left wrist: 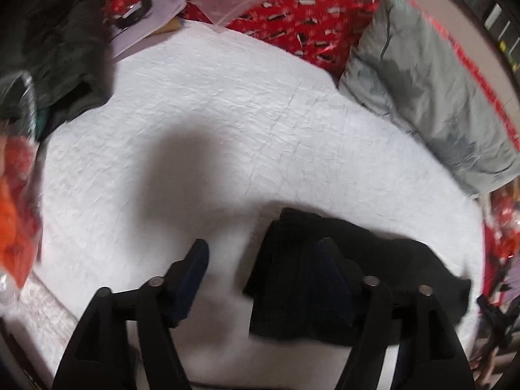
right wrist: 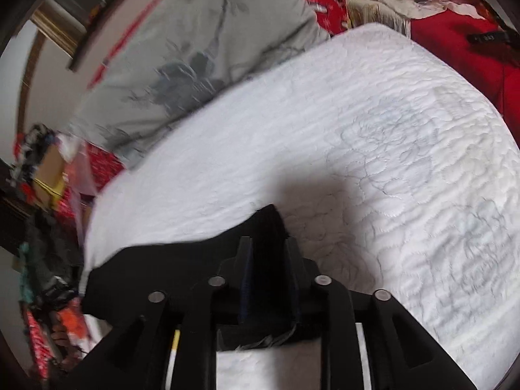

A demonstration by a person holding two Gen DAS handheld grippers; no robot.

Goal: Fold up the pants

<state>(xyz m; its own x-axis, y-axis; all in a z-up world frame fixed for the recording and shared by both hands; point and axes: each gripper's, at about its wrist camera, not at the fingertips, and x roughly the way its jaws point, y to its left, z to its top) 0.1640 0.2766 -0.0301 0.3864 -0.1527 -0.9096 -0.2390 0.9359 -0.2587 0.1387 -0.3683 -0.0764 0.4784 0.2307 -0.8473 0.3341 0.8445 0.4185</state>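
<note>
Left claw (left wrist: 263, 256) is hovering wide, gripping nothing, beside the black pants (left wrist: 325, 279). Right claw (right wrist: 268, 250) is standing narrow, pinching a pants fold on the white bed (right wrist: 390, 130).

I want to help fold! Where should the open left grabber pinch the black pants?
Probably the near left edge of the black pants, coming down from above. The layers stack there, beside the open left gripper; the right gripper appears to pinch another fold.

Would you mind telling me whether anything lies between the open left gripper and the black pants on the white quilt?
Nothing visible does. The left gripper is open right over the edge of the black pants, with only bare white quilt beside them.
</note>
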